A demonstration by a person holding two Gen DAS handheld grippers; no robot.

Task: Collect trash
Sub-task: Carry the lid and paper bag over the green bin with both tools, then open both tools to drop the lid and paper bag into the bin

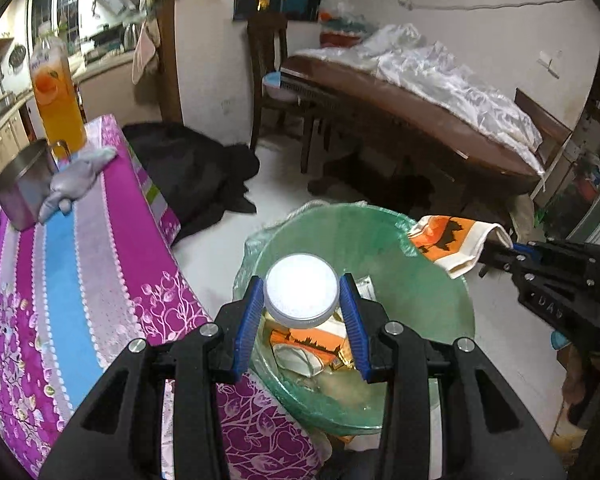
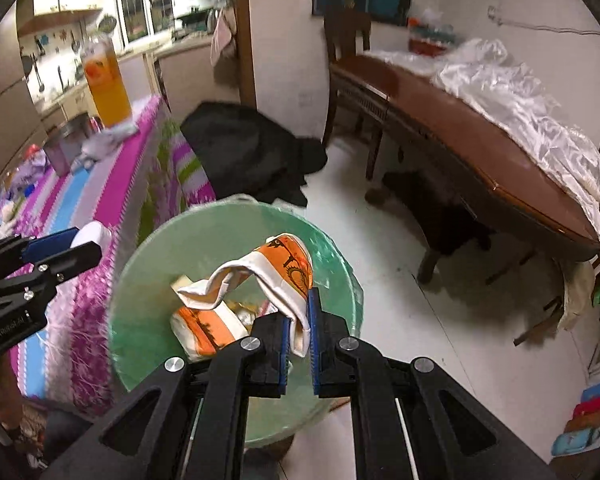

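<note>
Blue-padded fingers of the left gripper pinch a white round lid-like object by its sides, pads pressing on both edges. It hangs just above the mouth of the green-lined bin, which sits directly ahead of and below the fingertips. Whether the white piece is a lid or a whole small tub cannot be told; its underside is hidden.

Right gripper: jaws nearly pressed together, clamping the lower edge of a crumpled orange-and-cream paper cup. The cup rises past the fingertips, over the bin's opening. Both grippers tilt steeply downward toward the bin.

Inside the bin, beyond the fingers, lies another crushed orange-and-cream cup, with yellowish scraps partly hidden behind it.

Left of the left gripper, a table under a pink striped cloth; at its far end a steel mug, a grey crumpled rag and an orange drink bottle, its top blurred. Further right, a brown wooden table with white sheeting.
</note>
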